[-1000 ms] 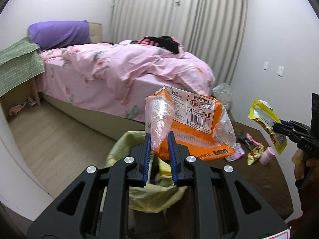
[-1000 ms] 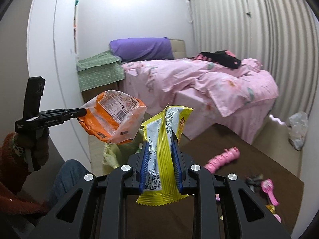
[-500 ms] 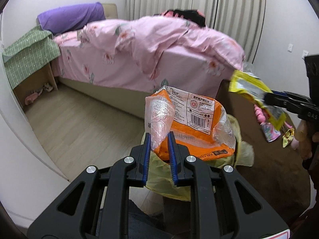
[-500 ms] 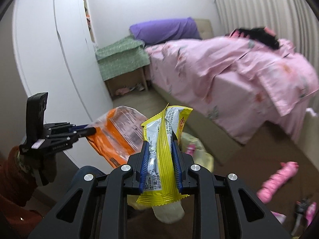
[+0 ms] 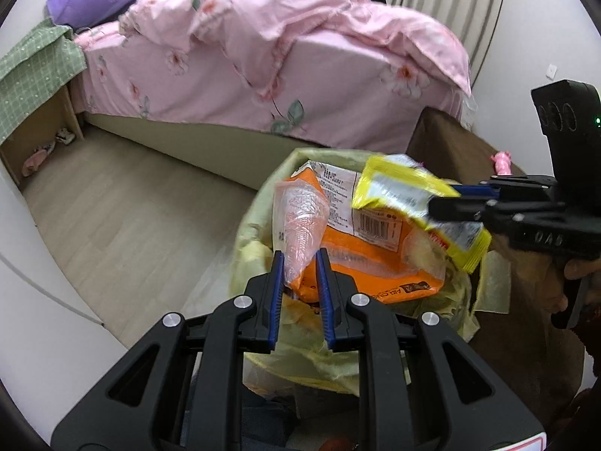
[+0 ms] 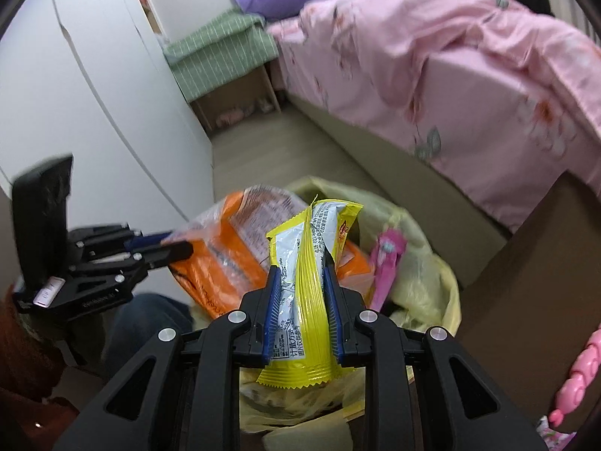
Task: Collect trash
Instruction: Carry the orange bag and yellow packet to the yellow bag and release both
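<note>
Orange snack bag (image 5: 360, 251), empty and crumpled, hangs over the mouth of the yellow-lined trash bin (image 5: 248, 233); its clear plastic corner stands between the fingers of the left gripper (image 5: 299, 263), which look slightly parted around it, so whether they pinch it firmly cannot be told. Beside it, also above the bin, the yellow wrapper (image 6: 304, 293) is clamped lengthwise by the right gripper (image 6: 300, 274), fingers narrow and pressed against its folded sides. Both pieces appear light, thin and limp: film of this kind is likely slippery and crushes without resistance, so an edge or a gathered fold gives the surest hold, and neither piece risks damage if dropped. A pink wrapper (image 6: 387, 263) already lies inside the bin against its liner. On the far side of the bin runs the bed (image 5: 285, 56) with its pink floral quilt; to the right of the bin, the brown tabletop (image 5: 447, 139) carries a pink toy (image 6: 578, 379). Judged from this arrangement, release into the bin is the step in hand.
</note>
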`<state>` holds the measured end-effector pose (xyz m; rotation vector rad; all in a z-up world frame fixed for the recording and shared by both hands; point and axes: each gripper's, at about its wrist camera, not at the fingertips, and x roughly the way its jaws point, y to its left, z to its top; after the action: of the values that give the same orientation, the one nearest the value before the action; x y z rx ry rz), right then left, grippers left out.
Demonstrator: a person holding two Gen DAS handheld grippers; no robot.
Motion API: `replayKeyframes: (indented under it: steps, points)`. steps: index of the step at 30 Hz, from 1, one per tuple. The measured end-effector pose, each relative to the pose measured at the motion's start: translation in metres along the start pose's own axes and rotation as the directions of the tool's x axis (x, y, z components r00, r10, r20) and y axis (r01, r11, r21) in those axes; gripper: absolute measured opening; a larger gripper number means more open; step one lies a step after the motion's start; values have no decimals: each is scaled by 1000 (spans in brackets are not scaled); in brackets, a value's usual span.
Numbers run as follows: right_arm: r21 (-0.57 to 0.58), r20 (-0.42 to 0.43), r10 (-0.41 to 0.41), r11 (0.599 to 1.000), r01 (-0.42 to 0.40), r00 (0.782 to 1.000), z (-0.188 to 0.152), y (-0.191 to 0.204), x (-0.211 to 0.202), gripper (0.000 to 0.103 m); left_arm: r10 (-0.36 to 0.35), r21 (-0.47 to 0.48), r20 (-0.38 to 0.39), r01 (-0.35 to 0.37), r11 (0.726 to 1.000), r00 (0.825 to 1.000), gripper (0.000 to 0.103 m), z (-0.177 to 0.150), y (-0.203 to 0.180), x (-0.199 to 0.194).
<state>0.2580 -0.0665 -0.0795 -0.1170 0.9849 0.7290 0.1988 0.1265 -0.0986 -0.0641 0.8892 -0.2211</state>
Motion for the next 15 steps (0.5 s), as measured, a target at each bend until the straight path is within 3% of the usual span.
replayKeyframes:
  steps: [6,15]
  points:
    - [-13,-68,3,1000,-4,998,-5,-3,24,23,-14,2,-67,15,1000,998,16,-9,-6,29]
    - [-66,-94,-15,998,9,995,-8,5,36,23,-42,-62,-32,40,997,999,17,-9,7,20]
